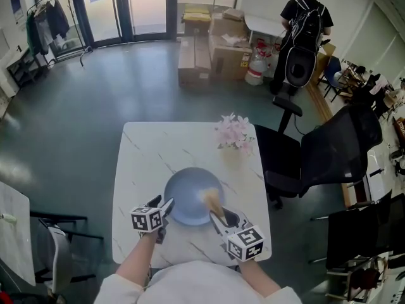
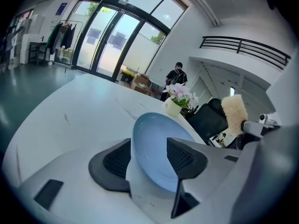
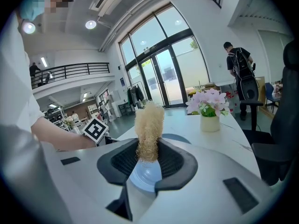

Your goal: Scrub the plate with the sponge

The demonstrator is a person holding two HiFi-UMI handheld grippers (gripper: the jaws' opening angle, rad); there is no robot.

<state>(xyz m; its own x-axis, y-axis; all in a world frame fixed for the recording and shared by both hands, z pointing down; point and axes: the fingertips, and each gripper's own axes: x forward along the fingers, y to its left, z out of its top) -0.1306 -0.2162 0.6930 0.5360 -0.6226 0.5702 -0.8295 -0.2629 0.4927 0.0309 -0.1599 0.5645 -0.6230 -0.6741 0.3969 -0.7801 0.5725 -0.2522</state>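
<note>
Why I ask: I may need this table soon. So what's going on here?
A person is working on a plate at the table with two handheld grippers. The right gripper is shut on a sponge, held over the plate. The left gripper is open, with the plate's rim between its jaws.

I count two tools in my hands: the left hand-held gripper [image 1: 162, 202] and the right hand-held gripper [image 1: 221, 219]. There is one plate [image 1: 188, 198], one sponge [image 1: 212, 199], one vase [image 1: 235, 135] and one counter [image 1: 145, 151]. I count one chair [image 1: 332, 151] beside it and one person [image 1: 305, 24] farther off.
</note>
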